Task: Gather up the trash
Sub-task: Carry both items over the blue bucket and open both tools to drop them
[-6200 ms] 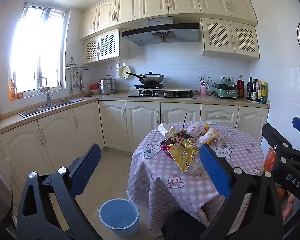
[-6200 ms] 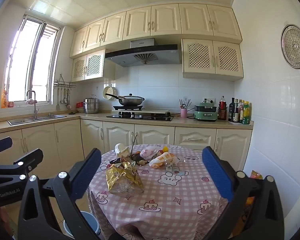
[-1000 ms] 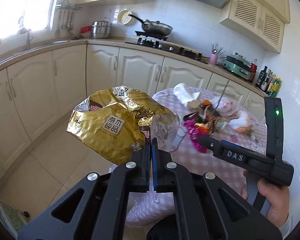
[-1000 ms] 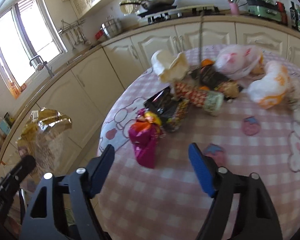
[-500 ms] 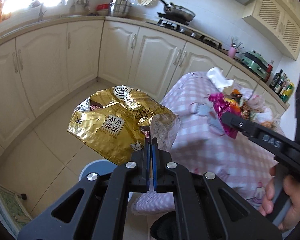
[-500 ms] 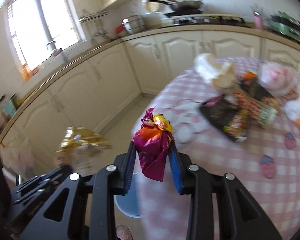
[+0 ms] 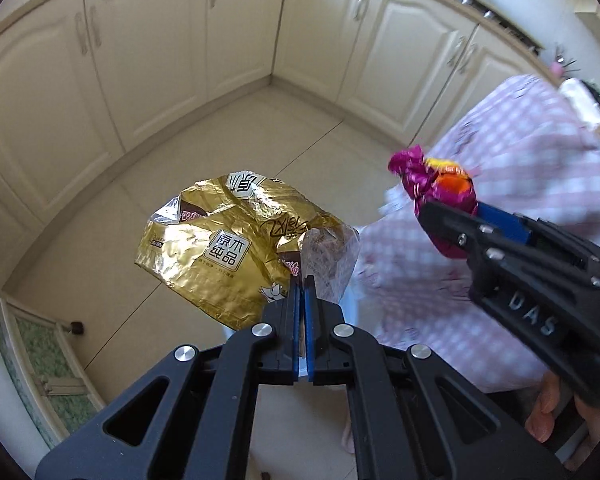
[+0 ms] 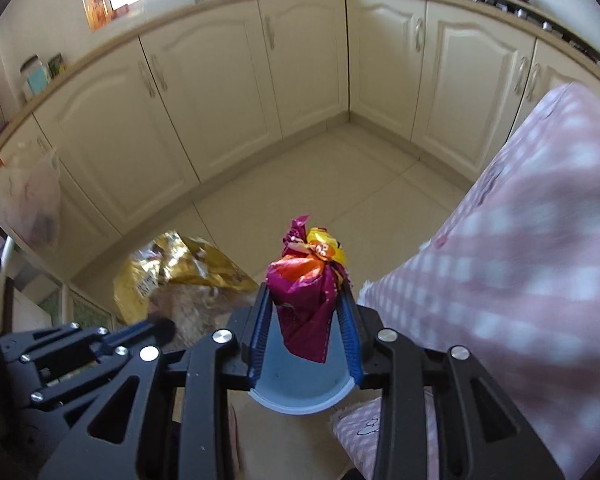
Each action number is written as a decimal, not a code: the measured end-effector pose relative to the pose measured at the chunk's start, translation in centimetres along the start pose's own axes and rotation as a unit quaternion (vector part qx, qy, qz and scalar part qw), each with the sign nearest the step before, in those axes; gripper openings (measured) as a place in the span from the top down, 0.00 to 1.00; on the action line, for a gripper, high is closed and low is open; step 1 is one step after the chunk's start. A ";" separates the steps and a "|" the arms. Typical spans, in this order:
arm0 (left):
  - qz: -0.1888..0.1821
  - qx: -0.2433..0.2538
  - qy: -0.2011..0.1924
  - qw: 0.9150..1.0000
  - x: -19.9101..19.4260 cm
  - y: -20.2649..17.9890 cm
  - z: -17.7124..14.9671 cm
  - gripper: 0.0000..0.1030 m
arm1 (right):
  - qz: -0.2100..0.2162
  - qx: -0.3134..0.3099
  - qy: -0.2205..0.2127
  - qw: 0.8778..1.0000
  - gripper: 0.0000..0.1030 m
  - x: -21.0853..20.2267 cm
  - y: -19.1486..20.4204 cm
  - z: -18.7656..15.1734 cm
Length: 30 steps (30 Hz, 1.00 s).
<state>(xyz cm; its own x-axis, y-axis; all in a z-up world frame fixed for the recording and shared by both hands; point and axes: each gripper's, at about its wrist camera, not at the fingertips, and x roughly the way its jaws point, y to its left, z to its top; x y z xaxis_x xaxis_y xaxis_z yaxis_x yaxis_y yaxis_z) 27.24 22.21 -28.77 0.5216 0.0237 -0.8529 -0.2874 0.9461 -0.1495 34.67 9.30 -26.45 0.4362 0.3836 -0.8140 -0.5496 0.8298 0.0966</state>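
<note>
My left gripper (image 7: 302, 285) is shut on the torn edge of a crumpled gold snack bag (image 7: 220, 252), which hangs over the tiled floor. My right gripper (image 8: 306, 298) is shut on a magenta and orange wrapper (image 8: 304, 300), its pads pressing both sides. A light blue bucket (image 8: 300, 394) sits on the floor directly below that wrapper. In the left wrist view the right gripper (image 7: 454, 216) and its wrapper (image 7: 436, 186) are to the right of the gold bag. The right wrist view shows the gold bag (image 8: 188, 268) and the left gripper (image 8: 158, 328) at lower left.
The table with its pink checked cloth (image 8: 520, 260) stands close on the right. Cream cabinets (image 8: 228, 92) line the far walls around a tiled floor (image 8: 320, 184). A plastic bag (image 8: 28, 200) hangs at the left. A hand (image 7: 548, 412) holds the right gripper.
Both grippers have swung down and away from the tabletop towards the floor. The right gripper closed on the magenta wrapper and carried it off the table; the bucket now lies beneath it.
</note>
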 end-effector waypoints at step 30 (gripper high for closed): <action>0.092 0.038 -0.022 0.995 2.0 0.2 1.0 0.43 | 0.001 -0.004 0.030 1.000 0.69 5.6 0.9 -0.2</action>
<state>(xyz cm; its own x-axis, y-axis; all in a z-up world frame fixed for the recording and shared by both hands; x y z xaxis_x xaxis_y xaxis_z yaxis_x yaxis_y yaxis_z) 28.99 22.76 -30.02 0.5004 0.2110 -0.8397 -0.3196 0.9464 0.0473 36.43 12.09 -31.04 0.3925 0.3597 -0.8465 -0.5564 0.8257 0.0929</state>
